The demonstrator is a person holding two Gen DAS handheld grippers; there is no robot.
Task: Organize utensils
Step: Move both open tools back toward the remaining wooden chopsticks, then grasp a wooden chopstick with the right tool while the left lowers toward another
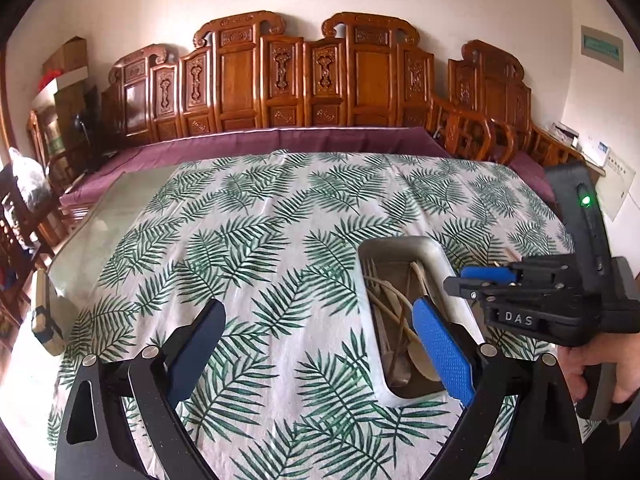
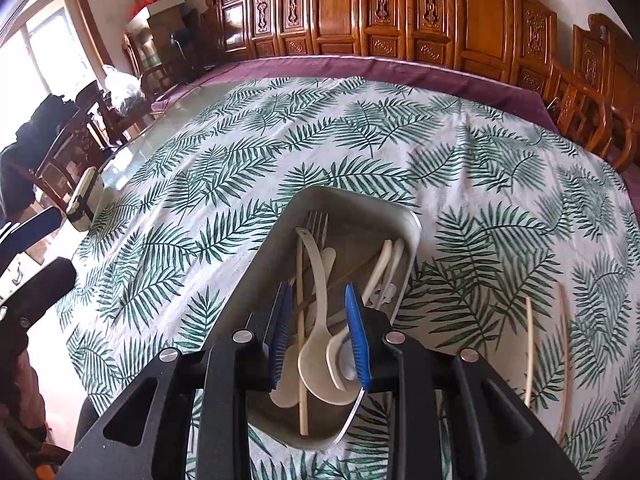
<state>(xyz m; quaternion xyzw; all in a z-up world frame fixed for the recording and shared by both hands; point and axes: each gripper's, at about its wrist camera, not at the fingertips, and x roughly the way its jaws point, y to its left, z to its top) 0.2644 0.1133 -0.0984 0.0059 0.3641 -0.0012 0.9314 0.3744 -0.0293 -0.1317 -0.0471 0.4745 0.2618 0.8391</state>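
Table covered with a leaf-print tablecloth (image 2: 280, 148), carved wooden bench backs (image 2: 400, 12) behind it. Grey rectangular tray (image 2: 384, 208) sits on the cloth, holding a jumble of utensils: a big cream spoon (image 2: 320, 364), smaller white spoons (image 2: 384, 264), a metal fork (image 2: 318, 220), a pale chopstick (image 2: 301, 320) running lengthwise and a thin dark stick (image 2: 340, 280) lying diagonal across them. Right gripper (image 2: 320, 344) hovers over the near end of the tray, pointing steeply down, blue pads (image 2: 358, 340) a narrow gap apart and not pressing on anything; the spoon bowl shows in the gap below, cannot tell if the pads touch it. Two more chopsticks (image 2: 530, 352) lie on the cloth right of the tray, outside it, roughly parallel and slightly apart. Left gripper (image 1: 320, 344) is held over bare cloth left of the tray, jaws spread wide, nothing between them; its right blue pad (image 1: 444, 352) overlaps the tray's near edge in the left wrist view. In that same view the right gripper shows from the side over the tray (image 1: 432, 252), with a person's hand (image 1: 600, 372) on its handle. A small pale object (image 2: 82, 200) sits at the table's left edge, unclear what.
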